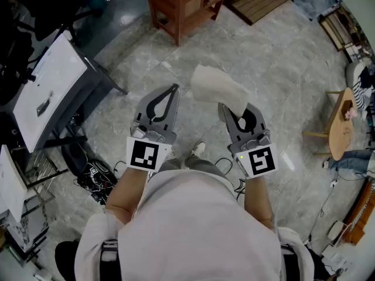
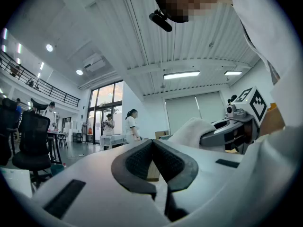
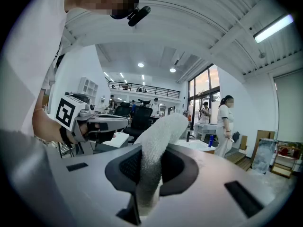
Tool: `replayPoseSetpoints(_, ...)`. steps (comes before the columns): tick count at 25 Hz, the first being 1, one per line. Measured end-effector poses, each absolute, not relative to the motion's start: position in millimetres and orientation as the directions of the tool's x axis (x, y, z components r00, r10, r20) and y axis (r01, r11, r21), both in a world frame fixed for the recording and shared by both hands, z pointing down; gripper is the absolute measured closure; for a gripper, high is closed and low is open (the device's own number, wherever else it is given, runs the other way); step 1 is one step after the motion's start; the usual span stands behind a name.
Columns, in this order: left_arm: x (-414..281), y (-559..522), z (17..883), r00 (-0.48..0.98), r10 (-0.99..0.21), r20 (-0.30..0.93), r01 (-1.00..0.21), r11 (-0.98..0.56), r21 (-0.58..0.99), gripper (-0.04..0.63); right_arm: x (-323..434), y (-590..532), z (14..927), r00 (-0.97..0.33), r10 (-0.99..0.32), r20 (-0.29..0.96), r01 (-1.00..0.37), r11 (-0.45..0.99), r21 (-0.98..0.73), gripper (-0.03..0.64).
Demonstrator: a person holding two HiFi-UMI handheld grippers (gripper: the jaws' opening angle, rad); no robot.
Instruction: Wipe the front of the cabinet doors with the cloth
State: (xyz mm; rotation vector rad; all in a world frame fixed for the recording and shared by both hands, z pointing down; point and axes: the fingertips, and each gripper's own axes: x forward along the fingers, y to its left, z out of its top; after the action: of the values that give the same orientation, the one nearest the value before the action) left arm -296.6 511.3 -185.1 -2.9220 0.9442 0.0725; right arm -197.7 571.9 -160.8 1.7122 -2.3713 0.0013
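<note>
- I am holding both tools low in front of the person's body, above the grey marble floor (image 1: pixel 275 75).
- The left gripper (image 1: pixel 173 89) is carrying nothing. In the left gripper view (image 2: pixel 152 143) its dark pads are meeting at the tip with nothing between them.
- The right gripper (image 1: pixel 239 115) is pinching the cloth (image 1: pixel 215 88). In the right gripper view (image 3: pixel 150 171) the white towelling (image 3: pixel 157 150) is running up between the pads and flopping forward past them.
- I am judging the cloth as light, soft and limp. A free flap will drag and fold on a door, so I would want the pinch near the middle of a bunched fold, leaving a broad pad to press flat.
- Off to the left, a white panel with a dark handle (image 1: pixel 42 92) is leaning on a grey frame.
- Farther ahead, a wooden cabinet (image 1: pixel 186 6) with a pale top is standing well apart from the cloth; no wiping is under way yet.
</note>
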Motion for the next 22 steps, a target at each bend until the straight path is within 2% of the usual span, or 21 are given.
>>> replayPoseSetpoints(8, -271.1, 514.9, -180.7, 0.796, -0.604, -0.035, -0.604, -0.789, -0.116, 0.577, -178.9, 563.2, -158.1, -0.348, -0.922, 0.171, -0.922, 0.369, 0.113, 0.547)
replayPoseSetpoints(13, -253.8, 511.7, -179.9, 0.763, -0.646, -0.033, -0.645, -0.755, -0.118, 0.577, -160.4, 555.0, -161.2, -0.385, -0.916, 0.109, -0.907, 0.397, 0.136, 0.546)
replayPoseSetpoints(22, -222.0, 507.3, -172.5, 0.719, -0.695, -0.03, -0.693, -0.712, -0.11, 0.577, -132.4, 548.8, -139.6, -0.45, -0.885, 0.12, -0.88, 0.462, 0.108, 0.546)
